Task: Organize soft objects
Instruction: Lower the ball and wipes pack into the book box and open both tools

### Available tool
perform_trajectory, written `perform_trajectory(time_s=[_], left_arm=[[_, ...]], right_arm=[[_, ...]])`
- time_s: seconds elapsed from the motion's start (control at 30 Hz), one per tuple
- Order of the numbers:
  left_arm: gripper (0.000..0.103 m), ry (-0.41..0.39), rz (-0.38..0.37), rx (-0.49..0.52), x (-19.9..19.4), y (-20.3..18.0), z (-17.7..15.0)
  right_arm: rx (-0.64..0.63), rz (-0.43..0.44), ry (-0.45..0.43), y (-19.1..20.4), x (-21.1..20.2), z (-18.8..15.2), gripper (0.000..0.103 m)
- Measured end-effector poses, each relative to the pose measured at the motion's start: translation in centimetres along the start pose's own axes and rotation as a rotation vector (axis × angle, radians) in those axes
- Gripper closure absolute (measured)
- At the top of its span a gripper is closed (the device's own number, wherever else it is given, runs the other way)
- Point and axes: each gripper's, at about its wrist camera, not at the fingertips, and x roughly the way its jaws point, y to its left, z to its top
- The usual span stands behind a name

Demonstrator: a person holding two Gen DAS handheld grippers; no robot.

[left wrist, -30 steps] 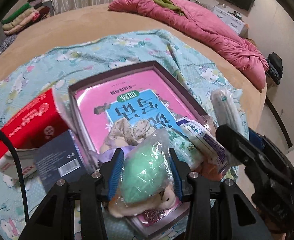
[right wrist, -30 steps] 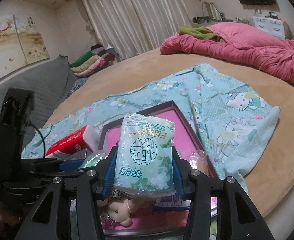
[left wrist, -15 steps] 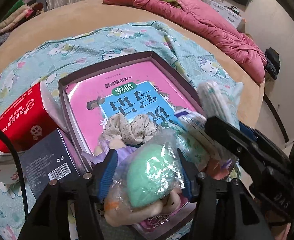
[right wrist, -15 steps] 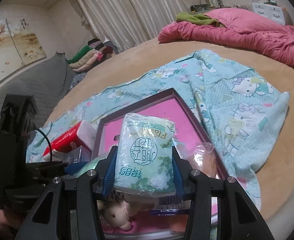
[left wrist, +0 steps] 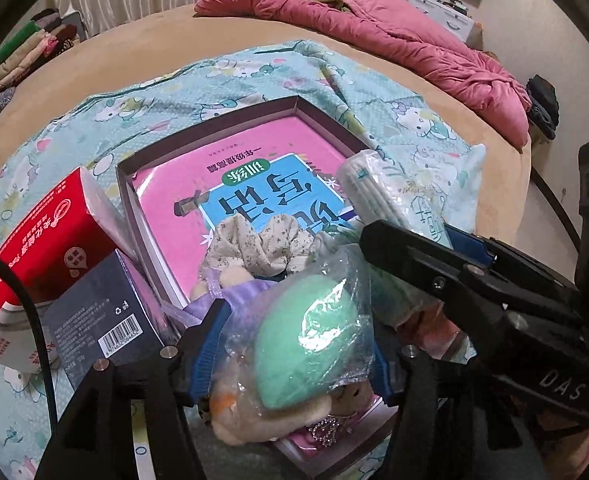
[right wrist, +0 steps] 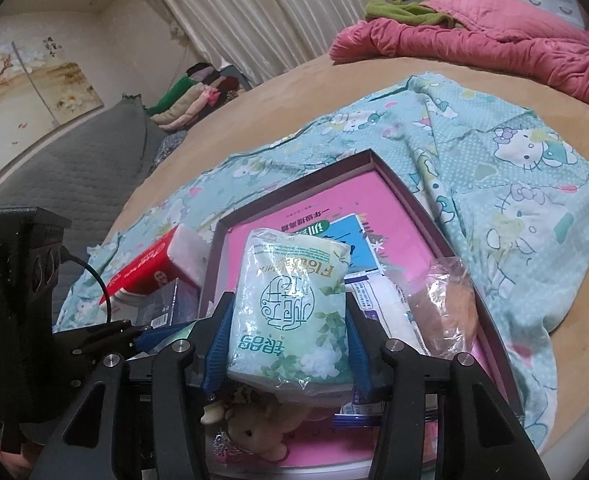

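Green sponge [left wrist: 306, 336]: wrapped in clear plastic, sitting on the pile at the near end of the box [left wrist: 214, 136], between the left gripper's [left wrist: 294, 348] blue pads.
Left gripper: jaws have just been opening; the pads stand apart on either side of the sponge bag, with a gap on the left and no squeeze that I can make out.
Tissue pack [right wrist: 290, 304]: pale green, flower print, upright above the near end of the box.
Right gripper [right wrist: 288, 344]: clamped on the tissue pack's two sides, jaws just easing a little wider.
Plush toy [right wrist: 254, 428]: lying under the pack at the box's near edge.
Floral scrunchie [left wrist: 262, 244]: on the pink book [left wrist: 222, 184] lining the box.
Red carton [left wrist: 46, 248] and dark box [left wrist: 98, 316]: just outside the box's left wall.
Cartoon blanket [right wrist: 514, 184]: spread under everything on the bed.
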Motion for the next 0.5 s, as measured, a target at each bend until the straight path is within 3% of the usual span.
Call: perform_trajectory(time_s=[0.5], left_arm=[[0.042,-0.009,0.025,0.012,-0.54,-0.27,-0.08]], right_arm=[[0.011,-0.008,-0.03,-0.32,-0.59,0.08,0.036]])
